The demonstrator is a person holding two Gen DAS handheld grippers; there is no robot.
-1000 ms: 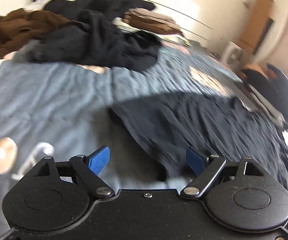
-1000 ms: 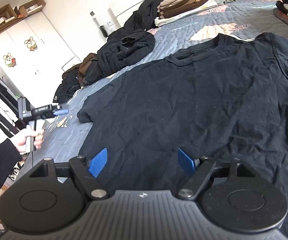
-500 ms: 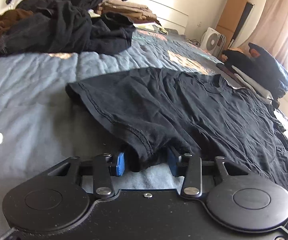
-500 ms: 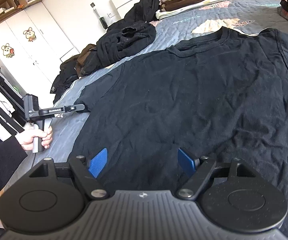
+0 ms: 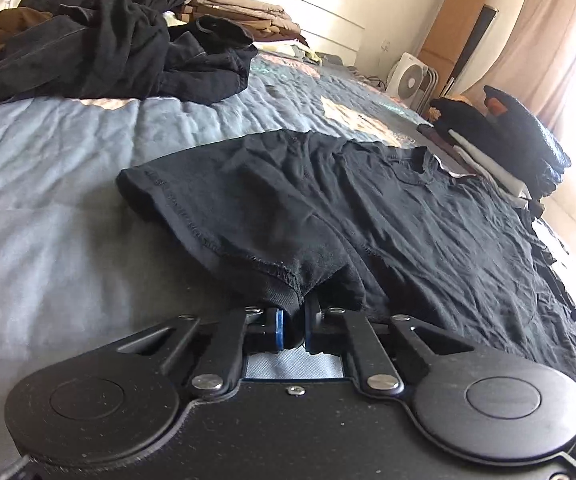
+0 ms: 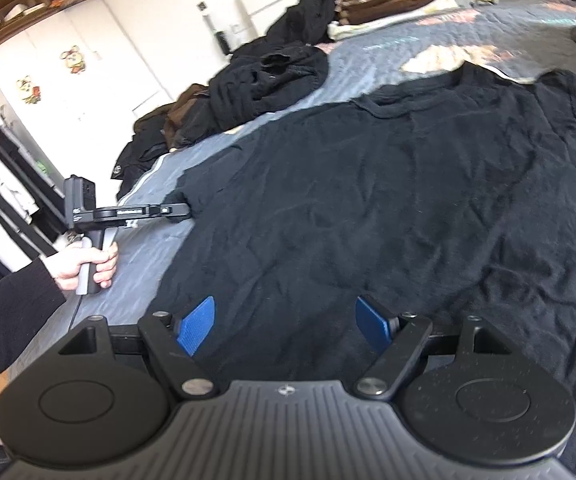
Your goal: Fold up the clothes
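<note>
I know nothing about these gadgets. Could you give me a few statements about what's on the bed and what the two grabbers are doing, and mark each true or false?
1. The left gripper is clamped on a sleeve of the black T-shirt. True.
2. The right gripper is pinching the shirt's hem. False: its jaws stand open above the cloth.
3. The T-shirt is already folded in half. False: it lies spread flat on the bed.
4. A heap of dark clothes lies beyond the shirt. True.

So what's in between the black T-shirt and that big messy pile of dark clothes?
Only bare blue-grey bedspread. In the left wrist view nothing else lies between the black T-shirt and the pile of dark clothes. The right wrist view shows the same gap.
</note>
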